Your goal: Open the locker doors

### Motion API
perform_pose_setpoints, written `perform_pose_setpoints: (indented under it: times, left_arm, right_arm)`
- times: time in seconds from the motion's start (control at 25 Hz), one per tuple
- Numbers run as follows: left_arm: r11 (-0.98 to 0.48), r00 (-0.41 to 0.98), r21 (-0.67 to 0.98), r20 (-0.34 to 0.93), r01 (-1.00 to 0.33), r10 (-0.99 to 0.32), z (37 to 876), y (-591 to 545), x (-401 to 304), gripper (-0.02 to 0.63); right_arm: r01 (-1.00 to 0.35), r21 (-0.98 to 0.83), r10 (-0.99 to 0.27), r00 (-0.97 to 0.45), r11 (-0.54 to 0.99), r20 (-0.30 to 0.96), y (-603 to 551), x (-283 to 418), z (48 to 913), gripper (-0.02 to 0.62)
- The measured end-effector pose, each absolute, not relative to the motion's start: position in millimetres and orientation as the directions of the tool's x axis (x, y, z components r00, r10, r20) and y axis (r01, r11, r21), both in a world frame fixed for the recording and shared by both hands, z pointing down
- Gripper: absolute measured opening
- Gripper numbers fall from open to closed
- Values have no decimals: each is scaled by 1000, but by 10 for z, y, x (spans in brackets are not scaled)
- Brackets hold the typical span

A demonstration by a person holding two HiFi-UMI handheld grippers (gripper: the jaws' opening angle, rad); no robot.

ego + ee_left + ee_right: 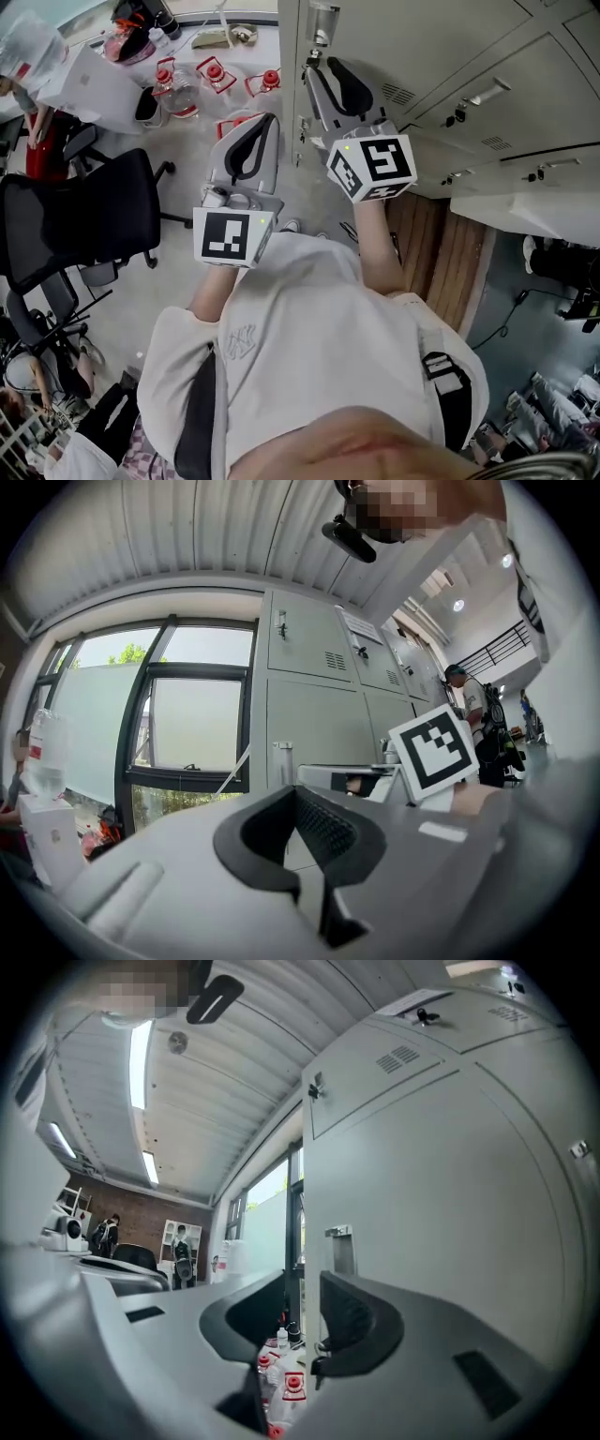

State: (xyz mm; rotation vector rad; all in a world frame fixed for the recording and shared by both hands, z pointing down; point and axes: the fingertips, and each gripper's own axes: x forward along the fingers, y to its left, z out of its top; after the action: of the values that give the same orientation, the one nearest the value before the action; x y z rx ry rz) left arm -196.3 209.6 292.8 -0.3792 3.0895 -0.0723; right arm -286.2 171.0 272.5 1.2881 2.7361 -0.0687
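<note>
Both tongs are up and roughly level in front of me. Left tongs (267, 122): tips closed together, nothing in them, pointing past the lockers' (450, 56) end toward the window (197, 724). Right tongs (304, 1277): jaws apart, empty. All that shows through the gap is bottles (281, 1387) on the floor farther off.

The lockers are a grey bank ahead and to my right. The right tongs are near its front corner, just beside a door. That door's latch (339, 1241) sits a bit past the right jaw, not between the jaws. I can't tell whether a jaw touches the door. The upper doors in the left gripper view look shut. A chair (84, 216) is off to my left.
</note>
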Motion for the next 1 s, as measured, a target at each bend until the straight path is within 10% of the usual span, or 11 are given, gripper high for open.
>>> perform_pose_setpoints:
  times: [1.0]
  left_arm:
    - [976,-976,-18,-15,-219,-219,3070,2544,-2041,-5]
  right_arm:
    - [639,29,639,-768,769,-32,2112,-3419,2874,84]
